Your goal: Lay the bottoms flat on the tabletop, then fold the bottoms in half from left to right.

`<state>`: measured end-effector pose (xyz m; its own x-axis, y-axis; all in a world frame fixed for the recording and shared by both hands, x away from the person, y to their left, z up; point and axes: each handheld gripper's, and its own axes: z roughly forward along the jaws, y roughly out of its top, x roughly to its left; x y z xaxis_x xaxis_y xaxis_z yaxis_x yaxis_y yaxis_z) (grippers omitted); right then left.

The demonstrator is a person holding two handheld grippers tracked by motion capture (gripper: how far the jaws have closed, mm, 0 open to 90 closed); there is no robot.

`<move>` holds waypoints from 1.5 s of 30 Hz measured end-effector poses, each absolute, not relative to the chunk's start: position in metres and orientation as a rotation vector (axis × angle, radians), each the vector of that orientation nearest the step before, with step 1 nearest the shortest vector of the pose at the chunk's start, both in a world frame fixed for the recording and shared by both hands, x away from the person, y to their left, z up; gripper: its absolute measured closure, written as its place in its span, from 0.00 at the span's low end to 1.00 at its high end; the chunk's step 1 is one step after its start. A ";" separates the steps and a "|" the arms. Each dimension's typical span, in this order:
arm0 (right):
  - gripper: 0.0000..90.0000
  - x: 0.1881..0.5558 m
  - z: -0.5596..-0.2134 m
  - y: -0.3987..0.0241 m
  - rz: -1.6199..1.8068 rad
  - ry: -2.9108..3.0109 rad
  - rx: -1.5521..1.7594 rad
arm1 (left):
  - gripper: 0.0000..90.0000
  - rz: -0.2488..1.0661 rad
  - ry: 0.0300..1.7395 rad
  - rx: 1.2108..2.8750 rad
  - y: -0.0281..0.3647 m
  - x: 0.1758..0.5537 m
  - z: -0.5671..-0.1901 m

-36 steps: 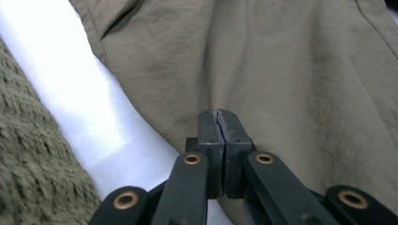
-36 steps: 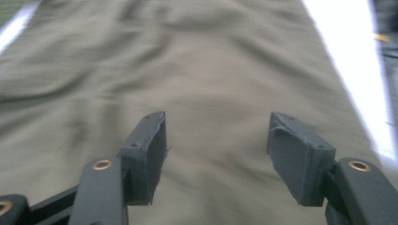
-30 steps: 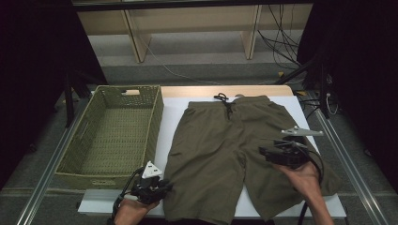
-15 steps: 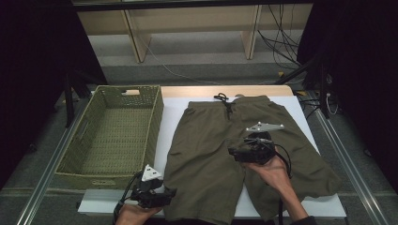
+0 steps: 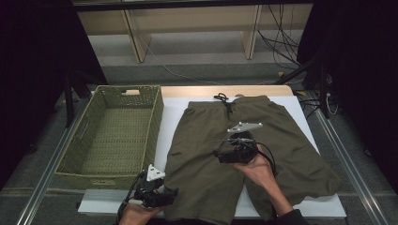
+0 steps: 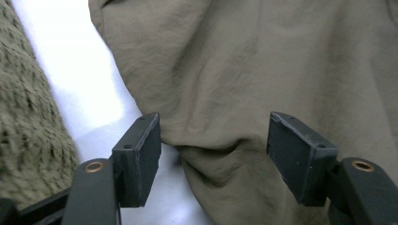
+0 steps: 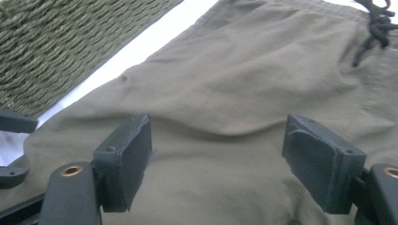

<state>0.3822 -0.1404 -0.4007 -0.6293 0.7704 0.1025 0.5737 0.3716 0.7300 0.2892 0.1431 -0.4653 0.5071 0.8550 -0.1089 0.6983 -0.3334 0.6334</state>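
Olive-green shorts (image 5: 234,140) lie flat on the white table top (image 5: 173,112), waistband and black drawstring (image 5: 227,105) at the far side. My left gripper (image 5: 172,193) sits at the near hem of the left leg. Its jaws have just been opening and stand open, with a crease of the hem (image 6: 211,150) lying between them and neither pad touching it. My right gripper (image 5: 218,153) hovers over the middle of the shorts and points left. Its jaws have also just been opening and stand open over smooth cloth (image 7: 220,131), gripping nothing.
A green woven basket (image 5: 157,117) stands left of the shorts, close to the left leg; its wall shows in the left gripper view (image 6: 23,117) and the right gripper view (image 7: 70,37). Metal rails run along both table sides. Shelving and cables stand beyond the far edge.
My right gripper has moved left, from over the right leg to the middle of the shorts. The left hand has stayed at the near hem.
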 end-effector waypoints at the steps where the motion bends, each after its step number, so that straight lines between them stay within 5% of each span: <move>1: 0.28 0.382 -0.401 -0.139 1.102 2.387 1.195 | 0.39 0.329 1.263 2.127 0.143 0.289 -0.465; 10: 0.28 0.385 -0.406 -0.131 1.101 2.412 1.179 | 0.47 0.332 1.306 2.142 0.141 0.297 -0.472; 22: 0.29 0.388 -0.409 -0.135 1.088 2.410 1.179 | 0.96 0.302 1.297 2.120 0.147 0.303 -0.471; 45: 0.31 0.424 -0.379 -0.137 1.058 2.378 1.279 | 0.97 0.324 0.992 2.015 0.106 0.309 -0.388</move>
<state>0.4243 -0.1367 -0.3787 -0.5876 0.8001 0.1206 0.6255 0.3545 0.6951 0.3094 0.1065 -0.3880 0.6523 0.7473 -0.1264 0.5282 -0.3287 0.7829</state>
